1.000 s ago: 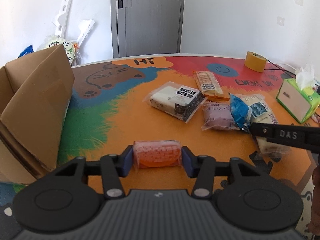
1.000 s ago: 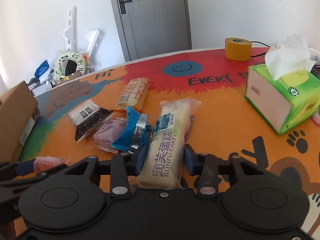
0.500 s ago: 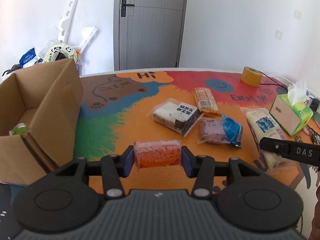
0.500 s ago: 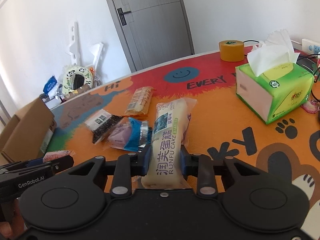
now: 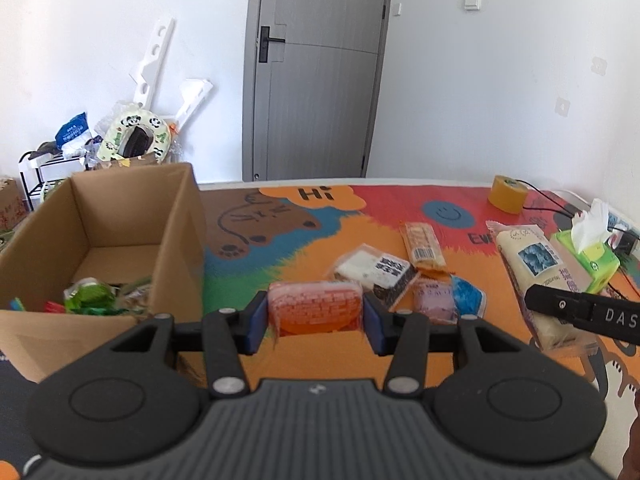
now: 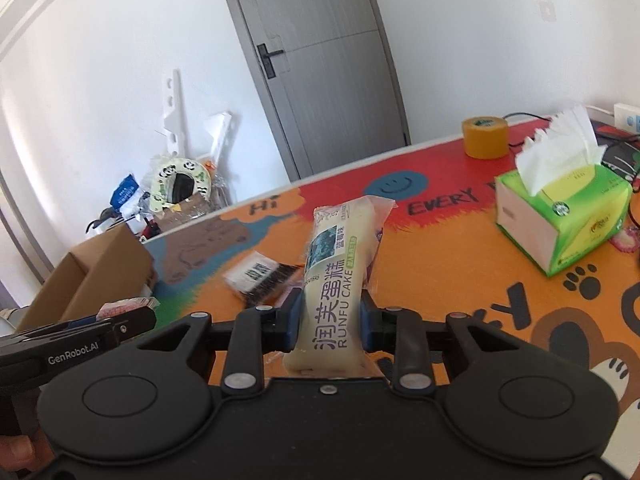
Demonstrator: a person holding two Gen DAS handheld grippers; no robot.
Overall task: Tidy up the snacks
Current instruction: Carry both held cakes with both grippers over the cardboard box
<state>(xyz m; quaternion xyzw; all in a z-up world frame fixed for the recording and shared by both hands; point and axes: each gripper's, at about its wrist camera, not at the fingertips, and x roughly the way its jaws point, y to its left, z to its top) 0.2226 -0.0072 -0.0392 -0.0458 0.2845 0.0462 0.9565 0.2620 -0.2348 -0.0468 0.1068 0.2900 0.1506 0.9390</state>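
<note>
Above the bright cartoon-printed table mat [image 5: 304, 356], both grippers are loaded and airborne. The left gripper [image 5: 316, 312] is clamped on a small orange-and-pink wrapped snack pack [image 5: 315, 309], pinched across its width, pack lying level between the blue pads. The right gripper [image 6: 330, 322] squeezes a long cream-coloured cake bar in clear wrapper [image 6: 338, 276] near its lower end, its long axis running straight away from the camera and tilted upward, most of the bar sticking out unsupported. The target looks to be the open brown cardboard box [image 5: 120, 216] at the near left of the table, with green and red wrappers already lying in its bottom. Here is the relation that matters: the box sits just left of the left gripper, its near right wall close beside the held pack, while from the right wrist view the box is well off to the far left. So the left hand is plainly nearer and probably drops first. Left on the mat are a black-and-white packet [image 5: 376, 274], a tan biscuit sleeve [image 5: 422, 242] and a purple pouch with blue wrapper [image 5: 446, 298].
</note>
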